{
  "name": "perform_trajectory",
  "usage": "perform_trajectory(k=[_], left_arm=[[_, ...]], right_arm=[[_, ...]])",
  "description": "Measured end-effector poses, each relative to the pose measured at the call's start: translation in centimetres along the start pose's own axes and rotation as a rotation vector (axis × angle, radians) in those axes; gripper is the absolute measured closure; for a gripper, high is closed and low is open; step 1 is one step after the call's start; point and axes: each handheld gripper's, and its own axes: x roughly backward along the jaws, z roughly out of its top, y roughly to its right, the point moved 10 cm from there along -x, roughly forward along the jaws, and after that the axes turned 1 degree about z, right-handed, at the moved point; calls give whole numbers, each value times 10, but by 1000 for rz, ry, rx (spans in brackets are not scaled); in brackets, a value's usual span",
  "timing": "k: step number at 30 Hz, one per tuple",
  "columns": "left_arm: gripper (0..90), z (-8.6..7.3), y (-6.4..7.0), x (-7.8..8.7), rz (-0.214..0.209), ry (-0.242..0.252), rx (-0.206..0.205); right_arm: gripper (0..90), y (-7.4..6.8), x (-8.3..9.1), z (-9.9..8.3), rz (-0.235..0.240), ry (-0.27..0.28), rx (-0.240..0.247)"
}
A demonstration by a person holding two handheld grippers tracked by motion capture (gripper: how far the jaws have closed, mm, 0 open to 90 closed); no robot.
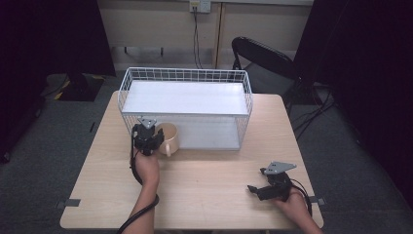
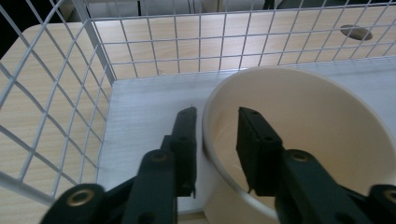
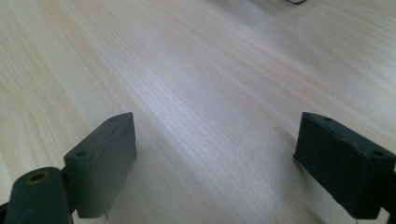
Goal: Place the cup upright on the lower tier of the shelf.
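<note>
While pinching the near wall of the cup (image 2: 299, 140), one jaw inside and one outside, left gripper (image 2: 217, 144) closed on the rim, likely for a steady carry. Cup upright, mouth up, long axis vertical, handle toward 5 o'clock in the high view, resting at the front left corner of the wire rack (image 1: 187, 78). Right gripper (image 3: 219, 163) spread wide, empty, low over the table (image 1: 214, 190) at 4 o'clock.

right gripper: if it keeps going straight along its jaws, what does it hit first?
Probably just the table. The right gripper is open with nothing between its jaws, angled down over bare wood, and no object lies ahead in its own view. How far the jaws stand off the surface is unclear.
</note>
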Motion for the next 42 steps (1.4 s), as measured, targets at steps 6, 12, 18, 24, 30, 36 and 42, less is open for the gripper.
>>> perform_trajectory(k=[6, 12, 18, 24, 30, 36, 42], left_arm=[[578, 0, -3, 2, -15, 12, 30], [493, 0, 1, 10, -63, 10, 23], [408, 0, 3, 21, -101, 17, 39], [370, -1, 5, 32, -126, 25, 21], [352, 3, 8, 40, -143, 34, 13], [329, 0, 18, 46, -188, 21, 27], [330, -6, 25, 44, -212, -3, 39]], right_arm=[[118, 0, 0, 0, 0, 0, -1], [118, 0, 0, 0, 0, 0, 0], [118, 0, 0, 0, 0, 0, 0], [118, 0, 0, 0, 0, 0, -1], [118, 0, 0, 0, 0, 0, -1], [118, 0, 0, 0, 0, 0, -1], [118, 0, 0, 0, 0, 0, 0]])
